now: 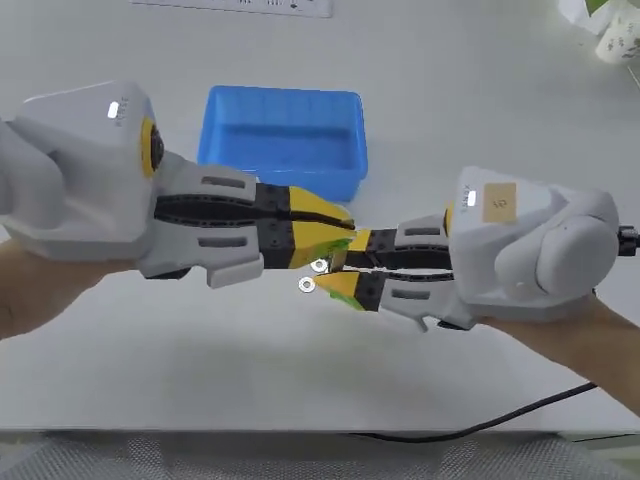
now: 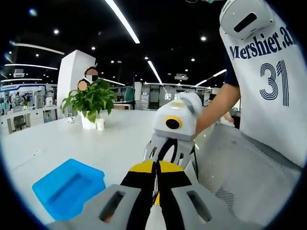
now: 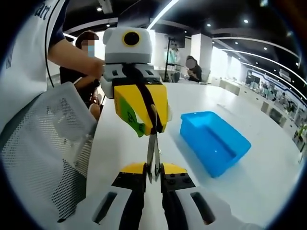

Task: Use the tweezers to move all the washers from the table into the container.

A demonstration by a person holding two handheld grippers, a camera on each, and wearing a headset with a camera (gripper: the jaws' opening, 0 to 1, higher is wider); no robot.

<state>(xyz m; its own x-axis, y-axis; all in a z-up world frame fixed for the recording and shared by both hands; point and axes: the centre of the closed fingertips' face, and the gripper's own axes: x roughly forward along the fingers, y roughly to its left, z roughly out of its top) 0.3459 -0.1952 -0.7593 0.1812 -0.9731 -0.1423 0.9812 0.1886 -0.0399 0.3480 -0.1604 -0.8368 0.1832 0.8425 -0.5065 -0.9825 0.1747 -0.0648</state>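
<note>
Left gripper, closest to my headset, has its yellow jaws pressed together on the far end of the tweezers; right gripper meets it tip to tip, jaws likewise closed on the near end, as its own view shows

Blue container sits just beyond both, no washers visible inside

Tweezers: thin, springy metal, likely to twist between flat jaws. I judge the hold belongs mid-leg, so a squeeze closes the tips

One washer lies on the table beneath the meeting jaws, a second washer just beside it. Both look light, flat, hard and slippery; best pinched across the rim

Room: open-plan office, strip lights, a potted plant. Table is white and smooth, so washers may skate; a cable trails at its near edge
</note>
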